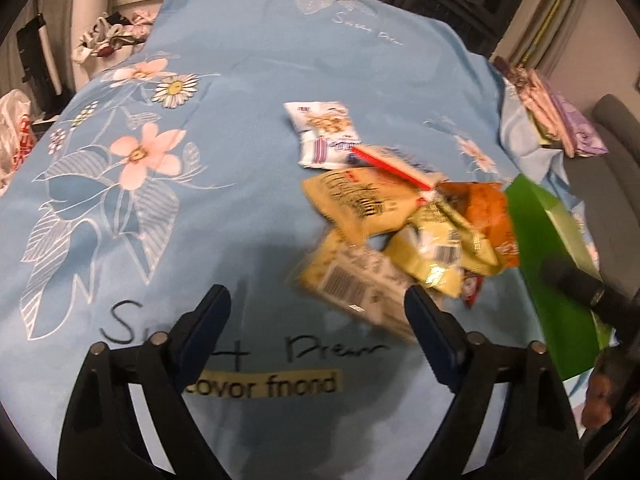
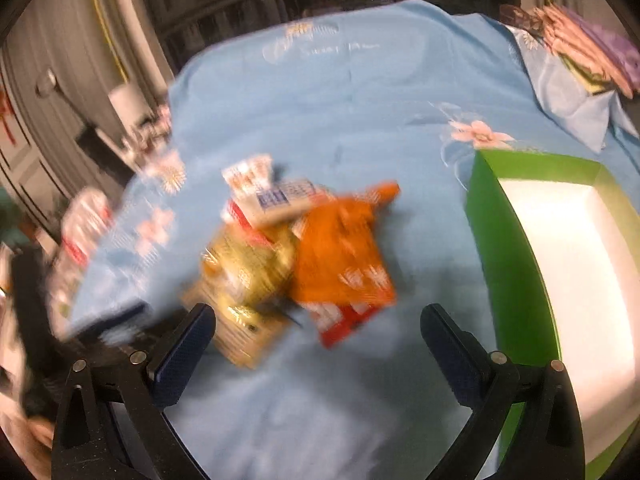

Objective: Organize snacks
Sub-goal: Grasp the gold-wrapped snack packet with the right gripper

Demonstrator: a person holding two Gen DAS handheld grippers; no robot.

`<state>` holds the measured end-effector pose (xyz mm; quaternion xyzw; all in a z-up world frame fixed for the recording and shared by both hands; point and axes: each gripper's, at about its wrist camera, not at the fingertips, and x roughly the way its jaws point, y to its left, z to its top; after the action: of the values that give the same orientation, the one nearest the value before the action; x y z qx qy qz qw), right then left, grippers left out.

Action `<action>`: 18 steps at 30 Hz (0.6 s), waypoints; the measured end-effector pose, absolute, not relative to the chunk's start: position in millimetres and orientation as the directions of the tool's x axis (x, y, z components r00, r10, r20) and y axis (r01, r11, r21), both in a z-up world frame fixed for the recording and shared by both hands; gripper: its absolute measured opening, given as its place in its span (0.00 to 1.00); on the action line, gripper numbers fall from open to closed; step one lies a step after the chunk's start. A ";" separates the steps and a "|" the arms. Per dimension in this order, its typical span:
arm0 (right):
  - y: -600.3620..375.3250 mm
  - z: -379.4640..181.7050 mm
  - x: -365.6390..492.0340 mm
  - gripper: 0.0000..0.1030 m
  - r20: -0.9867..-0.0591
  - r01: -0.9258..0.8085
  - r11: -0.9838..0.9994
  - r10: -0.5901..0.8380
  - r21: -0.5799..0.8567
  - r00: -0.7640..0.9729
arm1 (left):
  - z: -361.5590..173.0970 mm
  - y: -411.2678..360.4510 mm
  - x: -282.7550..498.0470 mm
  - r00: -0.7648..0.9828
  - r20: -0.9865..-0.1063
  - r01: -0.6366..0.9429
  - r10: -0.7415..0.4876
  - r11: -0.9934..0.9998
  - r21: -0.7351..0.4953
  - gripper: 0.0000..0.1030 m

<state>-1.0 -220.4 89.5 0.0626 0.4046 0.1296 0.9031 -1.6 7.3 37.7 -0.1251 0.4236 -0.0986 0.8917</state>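
Blue cloth (image 1: 248, 80) printed with pink flowers and daisies covers the surface, and on it lies one loose pile of snack packets, about six as far as the blur lets me count. From the left wrist view they are a white packet (image 1: 326, 134) farthest away, a red-edged packet (image 1: 400, 166) lapping over it, a tan packet with black lettering (image 1: 356, 200), an orange packet (image 1: 486, 216), a gold packet (image 1: 452, 248) and a pale packet showing a barcode (image 1: 352, 284) nearest the camera. One green box (image 2: 508, 248) with a white inside stands open just to the right of the pile; no packet shows in the part of its interior that is visible. The left gripper (image 1: 318, 312) hangs above the cloth with its jaws spread and nothing between them, its right finger just in front of the barcode packet. The right gripper (image 2: 318, 336) is likewise spread wide and empty, above the near edge of the pile between the gold and orange packets.
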 end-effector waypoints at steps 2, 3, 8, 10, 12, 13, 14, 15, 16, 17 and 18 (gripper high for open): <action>-216.9 99.8 10.1 0.98 -0.700 -0.210 0.938 0.345 0.274 0.626 | 41.9 1.9 1.4 0.618 -0.724 0.090 -0.308 0.942 -0.324 0.79; -214.3 104.6 18.1 0.94 -0.701 -0.198 0.937 0.346 0.286 0.624 | 44.1 -2.3 2.1 0.614 -0.722 0.101 -0.319 0.939 -0.329 0.76; -198.5 110.7 42.5 0.76 -0.708 -0.232 0.922 0.387 0.310 0.591 | 45.0 -12.5 12.2 0.590 -0.702 0.144 -0.398 0.908 -0.393 0.68; -194.1 104.8 48.9 0.65 -0.716 -0.246 0.909 0.416 0.335 0.561 | 41.6 -17.7 14.0 0.576 -0.705 0.149 -0.414 0.901 -0.407 0.64; -188.6 95.5 53.8 0.63 -0.728 -0.255 0.907 0.420 0.335 0.542 | 36.7 -23.7 17.1 0.554 -0.724 0.151 -0.411 0.905 -0.398 0.59; -184.1 86.1 57.3 0.63 -0.743 -0.259 0.910 0.413 0.322 0.527 | 34.8 -26.1 18.0 0.548 -0.726 0.156 -0.415 0.904 -0.399 0.57; -181.6 78.7 59.9 0.63 -0.757 -0.262 0.912 0.408 0.315 0.510 | 35.8 -27.7 18.8 0.551 -0.721 0.160 -0.421 0.901 -0.403 0.56; -179.3 72.2 62.8 0.63 -0.768 -0.266 0.911 0.408 0.314 0.493 | 36.2 -28.5 19.2 0.550 -0.716 0.165 -0.429 0.897 -0.411 0.54; -179.0 68.5 64.9 0.61 -0.771 -0.276 0.906 0.419 0.321 0.480 | 36.1 -30.0 20.5 0.539 -0.714 0.169 -0.447 0.888 -0.428 0.52; -176.8 64.7 66.8 0.61 -0.775 -0.288 0.899 0.432 0.329 0.462 | 35.3 -31.0 23.4 0.530 -0.715 0.169 -0.456 0.883 -0.438 0.50; -175.5 61.5 67.6 0.61 -0.782 -0.287 0.903 0.422 0.320 0.458 | 34.8 -32.6 25.2 0.526 -0.714 0.168 -0.462 0.880 -0.445 0.49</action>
<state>67.6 -175.5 61.5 0.0711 0.4770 0.2082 0.8509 25.2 -32.6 34.8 -0.1628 0.4510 -0.1836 0.8581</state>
